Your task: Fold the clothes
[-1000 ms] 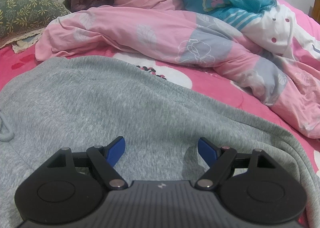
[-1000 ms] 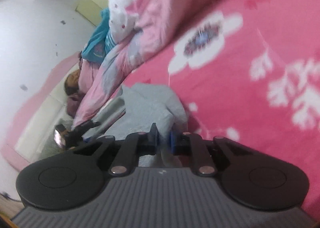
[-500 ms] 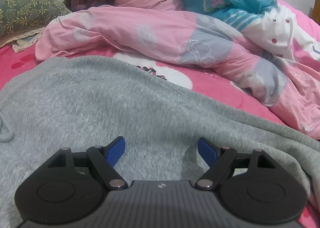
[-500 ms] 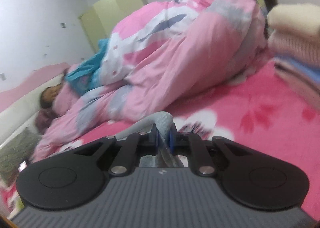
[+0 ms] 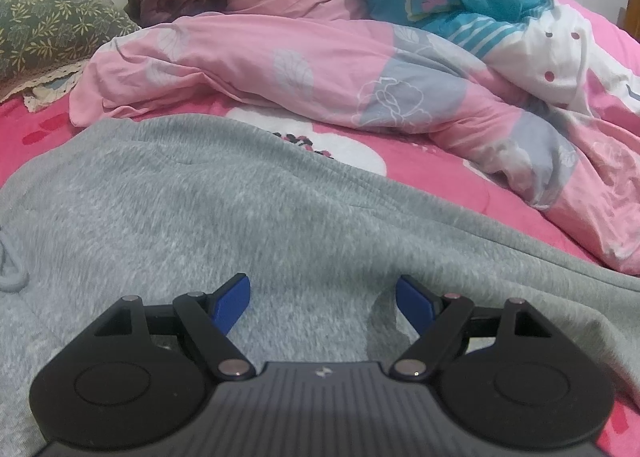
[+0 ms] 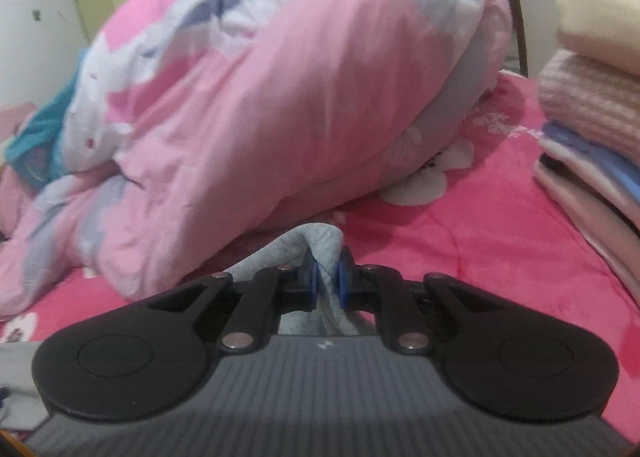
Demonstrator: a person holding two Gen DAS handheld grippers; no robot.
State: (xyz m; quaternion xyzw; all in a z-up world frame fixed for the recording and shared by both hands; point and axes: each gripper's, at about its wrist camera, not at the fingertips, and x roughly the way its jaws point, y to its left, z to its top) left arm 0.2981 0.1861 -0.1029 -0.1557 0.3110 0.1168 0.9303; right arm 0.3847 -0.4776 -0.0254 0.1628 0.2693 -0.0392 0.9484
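Because the right wrist picture is blurry, the grey cloth [image 6: 320, 245] pinched tight between the blue pads of the right gripper [image 6: 325, 283] is probably an end of the same grey sweatpants [image 5: 248, 213], though most of it is hidden behind the black gripper body. Soft, fuzzy and spread flat on the pink bed sheet [image 5: 432, 181], those sweatpants fill the lower half of the left wrist picture, cut off at both edges. Over them the left gripper [image 5: 323, 295] has its jaws wide apart, holding nothing.
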